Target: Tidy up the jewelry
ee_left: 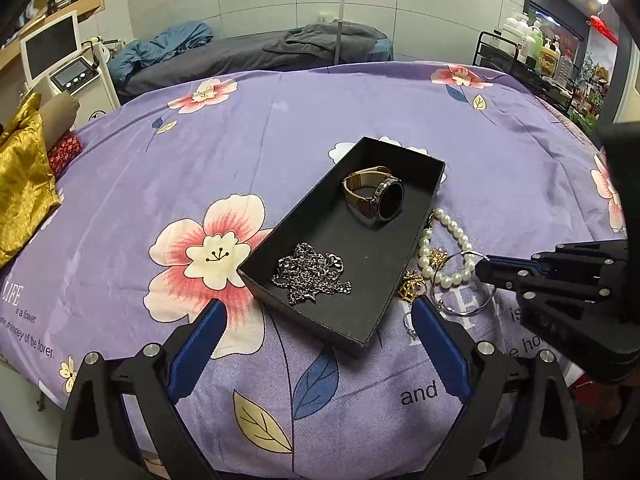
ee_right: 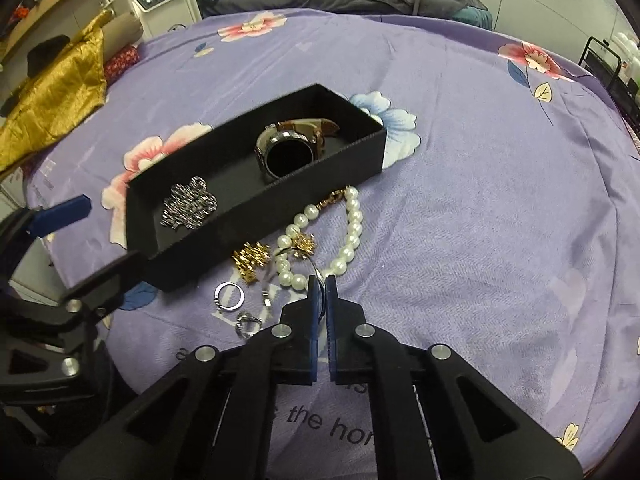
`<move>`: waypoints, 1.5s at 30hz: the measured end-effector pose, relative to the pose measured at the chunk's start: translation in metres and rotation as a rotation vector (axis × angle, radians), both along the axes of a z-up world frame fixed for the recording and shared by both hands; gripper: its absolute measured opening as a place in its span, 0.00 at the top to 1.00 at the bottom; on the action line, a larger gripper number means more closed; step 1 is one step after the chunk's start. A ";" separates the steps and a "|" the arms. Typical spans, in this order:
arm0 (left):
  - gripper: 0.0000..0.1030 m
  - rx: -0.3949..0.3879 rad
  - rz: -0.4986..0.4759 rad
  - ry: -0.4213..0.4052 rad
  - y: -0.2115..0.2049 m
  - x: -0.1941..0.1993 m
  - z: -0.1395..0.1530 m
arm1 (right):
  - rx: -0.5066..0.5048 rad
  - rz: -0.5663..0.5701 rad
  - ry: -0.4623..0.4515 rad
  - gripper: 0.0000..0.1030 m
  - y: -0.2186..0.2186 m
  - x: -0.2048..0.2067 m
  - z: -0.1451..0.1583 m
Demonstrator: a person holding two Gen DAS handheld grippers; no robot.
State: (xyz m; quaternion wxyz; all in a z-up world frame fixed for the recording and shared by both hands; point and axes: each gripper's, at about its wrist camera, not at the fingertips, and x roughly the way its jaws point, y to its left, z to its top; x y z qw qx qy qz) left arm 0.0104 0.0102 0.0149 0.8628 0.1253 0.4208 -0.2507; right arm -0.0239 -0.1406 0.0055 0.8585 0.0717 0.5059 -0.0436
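A black open box (ee_left: 416,222) (ee_right: 256,206) lies on the purple floral cloth. It holds a watch (ee_left: 378,196) (ee_right: 290,150) and a silver chain (ee_left: 312,274) (ee_right: 188,204). Beside it lie a pearl bracelet (ee_left: 456,232) (ee_right: 352,224), gold pieces (ee_left: 412,286) (ee_right: 250,260) and small silver rings (ee_right: 230,296). My right gripper (ee_right: 321,280) (ee_left: 482,268) is shut on a thin silver bangle (ee_left: 466,312) (ee_right: 298,254) by the pearls. My left gripper (ee_left: 320,316) is open and empty, just in front of the box's near end.
A gold satin cloth (ee_left: 22,184) (ee_right: 56,96) lies at the left edge of the cloth. A white machine with a screen (ee_left: 60,60) stands beyond it. A black rack with bottles (ee_left: 532,56) stands at the far right. A dark bed (ee_left: 256,54) lies behind.
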 end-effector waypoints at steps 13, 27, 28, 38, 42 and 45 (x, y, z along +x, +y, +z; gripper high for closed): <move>0.12 -0.016 0.027 -0.034 0.007 0.010 0.016 | 0.040 0.023 -0.061 0.97 0.004 0.001 0.029; 0.12 -0.022 0.038 -0.033 0.010 0.014 0.016 | 0.112 0.001 -0.088 0.97 -0.011 0.002 0.037; 0.12 -0.022 0.036 -0.032 0.010 0.014 0.016 | 0.115 -0.011 -0.087 0.97 -0.015 0.002 0.035; 0.12 -0.022 0.033 -0.022 0.009 0.011 0.013 | 0.069 0.011 0.029 0.58 -0.009 -0.003 -0.008; 0.11 -0.012 0.027 -0.031 0.007 0.008 0.012 | 0.019 0.035 0.036 0.58 -0.003 -0.005 -0.011; 0.11 -0.012 0.021 -0.024 0.005 0.006 0.011 | 0.005 0.049 0.046 0.58 0.000 -0.004 -0.015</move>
